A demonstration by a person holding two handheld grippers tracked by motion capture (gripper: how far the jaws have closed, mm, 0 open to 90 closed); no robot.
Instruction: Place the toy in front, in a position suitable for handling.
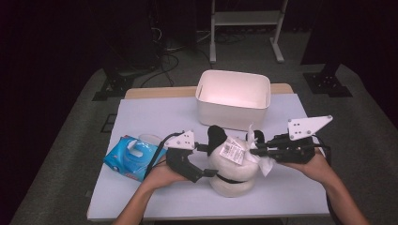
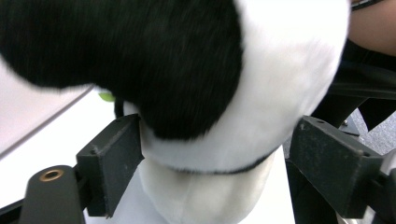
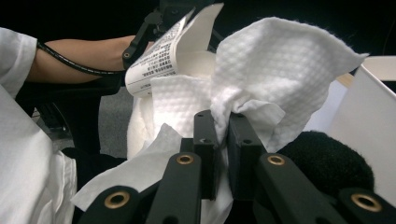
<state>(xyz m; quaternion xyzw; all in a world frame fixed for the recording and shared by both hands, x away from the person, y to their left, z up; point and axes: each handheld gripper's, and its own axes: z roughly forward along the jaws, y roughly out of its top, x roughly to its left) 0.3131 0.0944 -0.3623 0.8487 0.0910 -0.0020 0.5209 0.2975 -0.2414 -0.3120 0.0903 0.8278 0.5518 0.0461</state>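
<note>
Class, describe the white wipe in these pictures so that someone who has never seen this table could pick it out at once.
Start at the white bin at the back of the table. In front of it sits a black and white plush toy, held between two tools. The wipe is the crumpled white sheet pinched in the right tool against the toy; its dimpled weave sets it apart from the smooth printed tag beside it.

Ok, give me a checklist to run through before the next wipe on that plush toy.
1. Right gripper shut on the white wipe: ok.
2. Left gripper around the plush toy: ok; whether the pads press on it: cannot tell.
3. Toy resting on the table: ok.
4. Paper tag away from the wipe: not ok, they lie together.
5. White bin behind, apart from both grippers: ok.
</note>
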